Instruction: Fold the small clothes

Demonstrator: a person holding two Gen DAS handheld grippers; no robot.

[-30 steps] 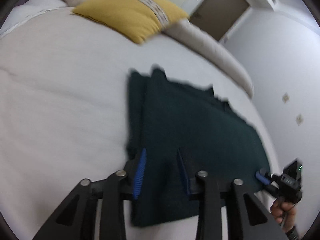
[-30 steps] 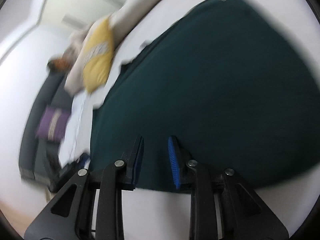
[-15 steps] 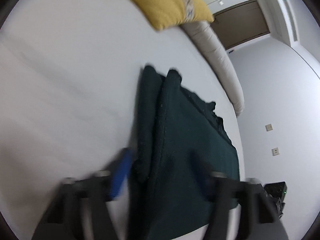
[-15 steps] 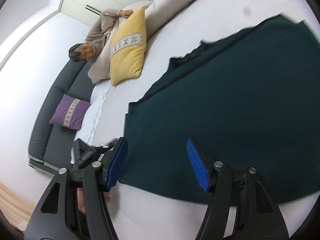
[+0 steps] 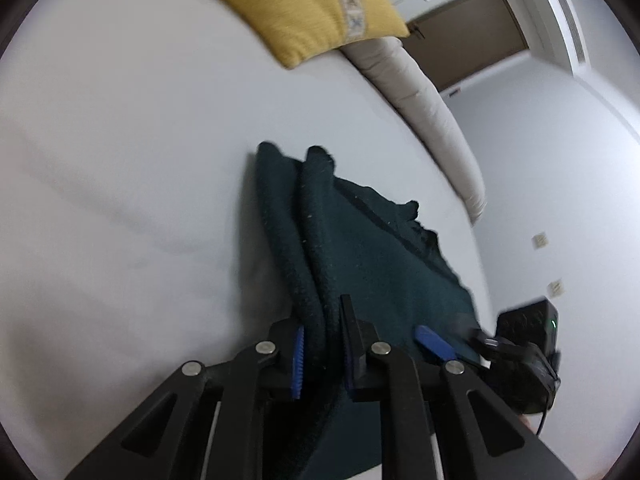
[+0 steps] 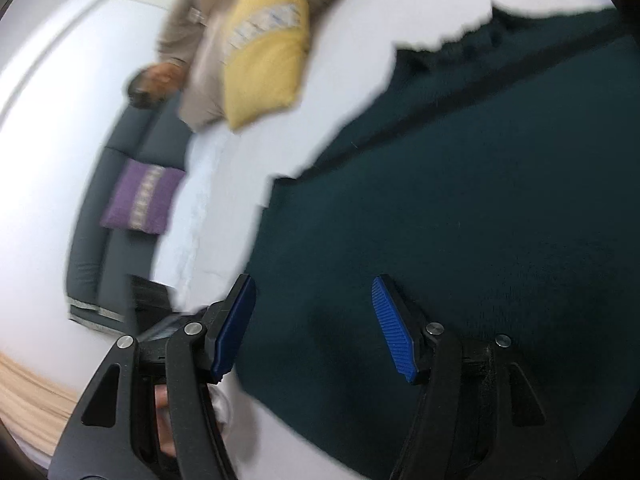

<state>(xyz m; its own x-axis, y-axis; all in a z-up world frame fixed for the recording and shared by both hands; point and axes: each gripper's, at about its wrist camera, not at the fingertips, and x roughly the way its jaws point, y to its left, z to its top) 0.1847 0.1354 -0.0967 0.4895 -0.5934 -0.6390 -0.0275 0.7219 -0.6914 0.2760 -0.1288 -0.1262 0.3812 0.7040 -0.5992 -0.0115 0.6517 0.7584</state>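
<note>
A dark green garment [image 5: 380, 264] lies flat on the white bed [image 5: 120, 168], its left edge doubled into a thick ridge. My left gripper [image 5: 323, 344] is at the near end of that ridge. Its jaws are closing, and the blue pads [image 5: 298, 360] press the fold from both sides. In the right wrist view the same garment [image 6: 460, 208] fills the right half. My right gripper [image 6: 312, 320] hovers over its near left corner. The jaws are closing but stand well apart, with cloth below them and nothing pinched. One of its blue pads [image 5: 434, 346] shows at the lower right of the left wrist view.
A yellow cushion [image 5: 304, 4] and a long beige bolster [image 5: 432, 120] lie at the far side of the bed. A person [image 6: 192, 60] reclines beyond the cushion. A dark sofa [image 6: 92, 240] with a purple cushion [image 6: 140, 196] stands left of the bed.
My left gripper narrowed from wide apart onto the garment's folded left edge. My right gripper swung left across the garment to its near left corner, with its jaws now wider than a second ago.
</note>
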